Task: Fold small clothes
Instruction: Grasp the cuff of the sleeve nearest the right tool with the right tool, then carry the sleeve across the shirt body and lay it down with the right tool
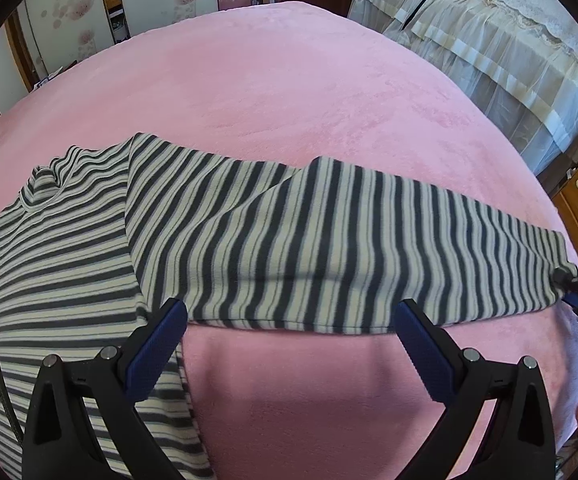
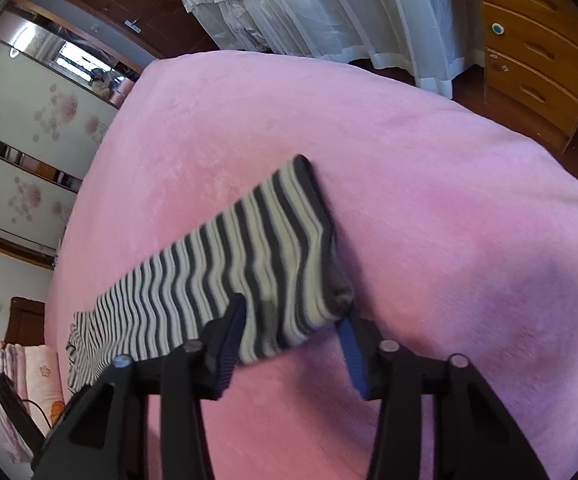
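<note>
Striped shirt [image 1: 69, 272] lying on pink bed [image 1: 289, 92]; right hand-held gripper [image 2: 293, 320] pinching sleeve cuff [image 2: 309, 280], left hand-held gripper [image 1: 289, 320] hovering wide open, empty. Next, prob.: sleeve folding inward over body.

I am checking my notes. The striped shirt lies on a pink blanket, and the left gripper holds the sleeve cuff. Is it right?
Not quite. The right gripper holds the sleeve cuff; the left gripper is open. The left wrist view shows this. The striped shirt does lie on the pink blanket.
</note>
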Motion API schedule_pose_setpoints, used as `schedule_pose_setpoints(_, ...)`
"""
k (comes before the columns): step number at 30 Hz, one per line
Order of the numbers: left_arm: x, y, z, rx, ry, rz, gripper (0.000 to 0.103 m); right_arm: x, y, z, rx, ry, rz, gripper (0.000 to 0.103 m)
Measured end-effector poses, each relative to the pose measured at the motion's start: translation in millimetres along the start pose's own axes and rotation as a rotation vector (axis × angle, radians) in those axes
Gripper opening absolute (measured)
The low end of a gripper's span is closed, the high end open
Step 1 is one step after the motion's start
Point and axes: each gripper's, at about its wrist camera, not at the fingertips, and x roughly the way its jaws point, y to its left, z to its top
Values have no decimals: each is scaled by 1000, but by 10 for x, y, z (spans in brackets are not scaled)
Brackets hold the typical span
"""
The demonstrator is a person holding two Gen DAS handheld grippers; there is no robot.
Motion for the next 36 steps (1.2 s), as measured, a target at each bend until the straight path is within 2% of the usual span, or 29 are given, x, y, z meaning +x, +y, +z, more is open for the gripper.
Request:
schedule_pose_setpoints(1,-17,1,-2,-3,-2,-3,103,54,31,3,-4,9,3,4)
schedule_pose_setpoints(3,-75,8,-10,-10,-7,-11,103,88,121,-21,-34,0,-26,4)
schedule_pose_setpoints(6,-191,64,-17,-18,-33,2,103,-57,310,-80,-111,-76,-65,4)
schedule_pose_setpoints(11,-507,256,-46,-11,-84,49,103,-423,873,-222,-339,-206,-147,4)
schedule_pose_setpoints(16,-884,657,-102,-12,-132,116,103,-698,1617,-446,-542,-261,-99,4)
schedule_pose_setpoints(21,-1288,1347,-223,-62,-156,198,103,-800,2635,-850,-717,-277,21,4)
schedule_pose_setpoints(28,-1644,2585,-555,-206,-166,280,103,-524,4206,-1890,-981,-245,149,4)
schedule_pose_setpoints(30,-1698,3032,-710,-269,-157,303,103,-356,4583,-2242,-1041,-223,176,4)
schedule_pose_setpoints(36,-1627,4040,-1157,-408,-96,323,103,356,5519,-3428,-1178,-109,222,4)
